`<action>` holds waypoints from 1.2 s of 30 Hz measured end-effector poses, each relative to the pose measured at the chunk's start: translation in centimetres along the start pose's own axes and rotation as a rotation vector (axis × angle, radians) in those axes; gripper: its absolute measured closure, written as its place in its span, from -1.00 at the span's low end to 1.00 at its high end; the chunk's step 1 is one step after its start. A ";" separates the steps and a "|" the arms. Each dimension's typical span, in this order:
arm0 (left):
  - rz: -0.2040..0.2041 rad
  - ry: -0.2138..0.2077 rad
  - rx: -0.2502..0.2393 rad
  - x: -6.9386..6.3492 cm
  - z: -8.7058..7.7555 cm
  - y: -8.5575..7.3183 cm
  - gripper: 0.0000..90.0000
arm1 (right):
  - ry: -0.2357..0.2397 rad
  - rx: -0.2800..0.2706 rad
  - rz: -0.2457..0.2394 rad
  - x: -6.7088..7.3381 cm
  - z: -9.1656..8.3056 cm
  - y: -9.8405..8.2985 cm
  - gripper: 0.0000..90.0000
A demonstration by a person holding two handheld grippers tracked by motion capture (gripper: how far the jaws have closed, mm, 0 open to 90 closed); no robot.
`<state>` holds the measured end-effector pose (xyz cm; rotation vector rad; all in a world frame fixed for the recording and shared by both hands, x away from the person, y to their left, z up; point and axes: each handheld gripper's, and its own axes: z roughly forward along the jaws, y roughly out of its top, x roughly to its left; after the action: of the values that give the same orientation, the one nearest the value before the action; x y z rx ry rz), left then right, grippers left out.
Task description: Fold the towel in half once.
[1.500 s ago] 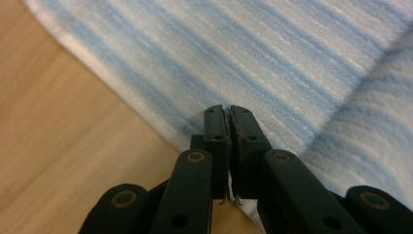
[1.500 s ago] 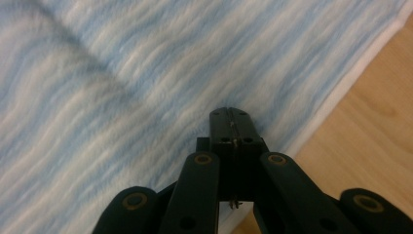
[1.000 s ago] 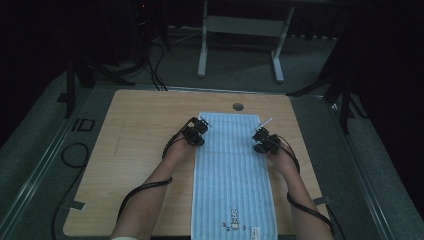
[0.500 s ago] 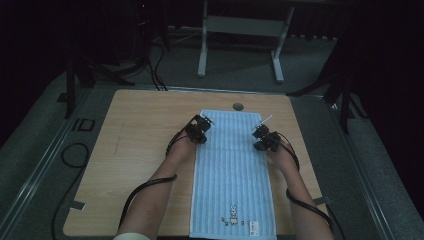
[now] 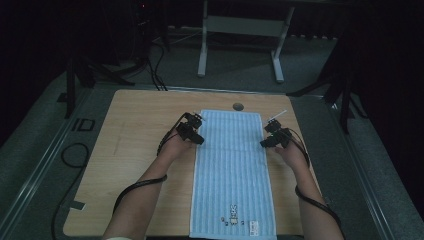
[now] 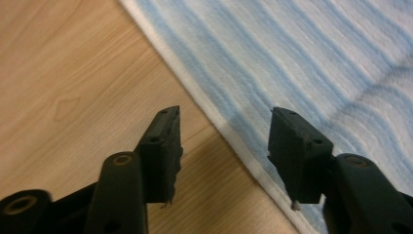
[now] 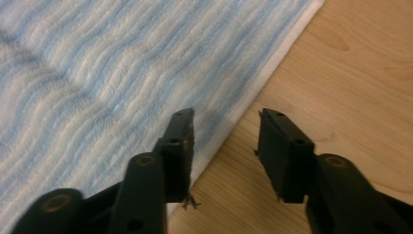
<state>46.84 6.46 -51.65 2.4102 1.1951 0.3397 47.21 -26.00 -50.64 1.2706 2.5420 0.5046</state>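
Observation:
A light blue striped towel (image 5: 232, 170) lies flat and lengthwise on the wooden table (image 5: 125, 165), with a small printed figure near its front end. My left gripper (image 5: 196, 138) hovers over the towel's left edge; its jaws have just been opening and stand apart over the white hem (image 6: 229, 131), pressing on nothing. My right gripper (image 5: 265, 142) sits over the towel's right edge (image 7: 243, 112). Its jaws have just been opening too, and they straddle the hem without holding it.
A round hole (image 5: 238, 106) sits in the table behind the towel. A thin white stick (image 5: 276, 115) lies near the towel's far right corner. A metal frame (image 5: 240, 30) stands on the floor beyond the table. Cables (image 5: 70, 155) trail along the left side.
Both grippers have let go of the towel's edges and their jaws have spread. The right gripper has drawn back a little toward the right edge.

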 end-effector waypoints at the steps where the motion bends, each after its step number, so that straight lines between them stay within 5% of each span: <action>1: -0.006 0.000 0.010 0.2 0.2 -0.1 -0.04 | 0.001 0.002 0.008 -0.1 0.2 0.0 0.22; 8: -0.019 -0.016 0.010 0.5 0.9 -0.4 -0.04 | 0.006 0.029 0.048 -0.4 1.7 0.5 0.18; 16: -0.001 -0.033 0.009 -0.2 1.5 -0.3 0.06 | 0.023 0.064 0.029 0.1 2.1 1.0 0.52; 20: 0.013 -0.064 -0.013 -0.6 1.5 -0.5 0.36 | 0.057 0.061 0.030 0.2 2.1 0.9 0.87; 24: 0.040 -0.092 -0.002 -1.1 1.4 -0.4 0.87 | 0.035 0.071 0.006 0.8 2.1 1.1 0.95; 30: 0.036 -0.098 -0.010 -1.0 1.2 -0.5 0.97 | 0.027 0.051 -0.001 1.0 1.7 0.9 0.95; 36: 0.011 -0.132 -0.095 -0.6 -1.0 -0.3 0.97 | 0.020 0.006 -0.021 1.0 0.1 0.9 0.95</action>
<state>45.88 6.45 -50.93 2.3198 1.0836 0.2321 47.30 -24.71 -50.43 1.2452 2.5724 0.5075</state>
